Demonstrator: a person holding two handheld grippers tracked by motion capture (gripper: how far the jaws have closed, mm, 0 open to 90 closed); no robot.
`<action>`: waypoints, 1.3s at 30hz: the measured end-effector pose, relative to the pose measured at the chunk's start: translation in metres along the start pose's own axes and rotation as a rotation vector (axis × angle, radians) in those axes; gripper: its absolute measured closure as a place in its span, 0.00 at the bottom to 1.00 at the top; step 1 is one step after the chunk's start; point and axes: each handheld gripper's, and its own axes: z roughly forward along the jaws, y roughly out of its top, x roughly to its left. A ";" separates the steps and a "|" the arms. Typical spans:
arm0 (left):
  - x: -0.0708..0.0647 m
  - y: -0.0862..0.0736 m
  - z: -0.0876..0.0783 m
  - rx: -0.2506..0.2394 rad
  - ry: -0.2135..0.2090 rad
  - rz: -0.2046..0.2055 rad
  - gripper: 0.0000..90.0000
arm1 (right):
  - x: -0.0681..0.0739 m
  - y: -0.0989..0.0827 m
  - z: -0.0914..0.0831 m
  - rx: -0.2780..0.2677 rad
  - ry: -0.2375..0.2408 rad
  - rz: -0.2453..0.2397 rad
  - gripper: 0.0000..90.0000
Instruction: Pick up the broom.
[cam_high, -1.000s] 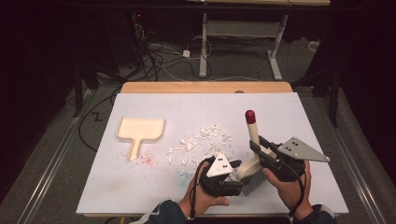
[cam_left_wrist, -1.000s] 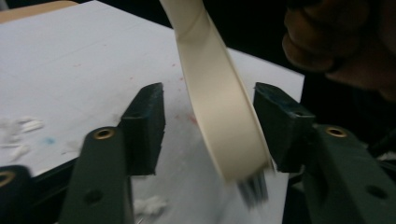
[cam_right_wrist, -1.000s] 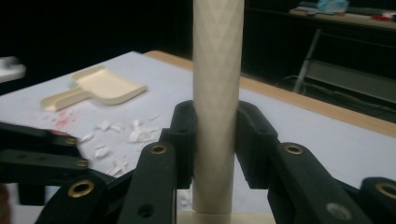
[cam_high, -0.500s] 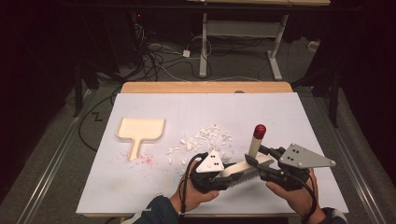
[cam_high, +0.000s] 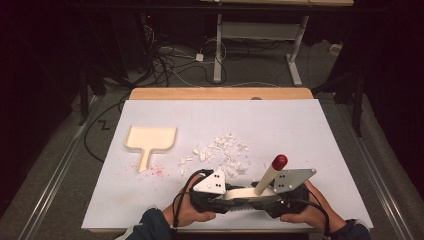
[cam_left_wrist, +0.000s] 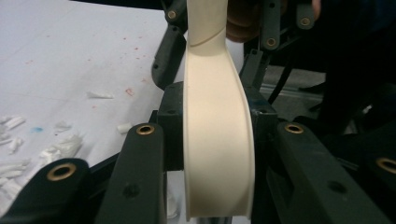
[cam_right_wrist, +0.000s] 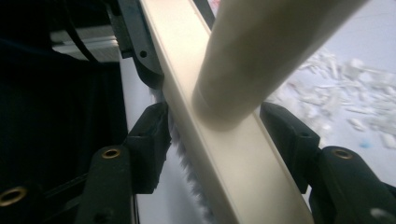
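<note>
We clench our left tool (cam_high: 227, 192) on one end of the cream brush (cam_high: 245, 192), low at the near edge of the tabletop (cam_high: 300, 130). Our right tool (cam_high: 267, 197) has just been opening; its jaws flank the brush head, apparently released. The red-tipped handle (cam_high: 270, 174) tilts up. White scraps (cam_high: 222, 150) and a dustpan (cam_high: 150, 140) lie beyond.
</note>
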 end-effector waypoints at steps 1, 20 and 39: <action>0.002 -0.001 -0.001 -0.009 -0.023 -0.003 0.72 | -0.001 0.000 0.000 -0.006 0.026 0.013 0.57; 0.005 -0.019 -0.038 0.006 0.279 0.049 0.20 | -0.009 0.003 -0.012 -0.030 0.032 0.049 0.75; -0.005 -0.106 -0.115 0.100 0.715 -0.128 0.18 | -0.032 0.003 -0.033 -0.089 -0.135 0.172 0.75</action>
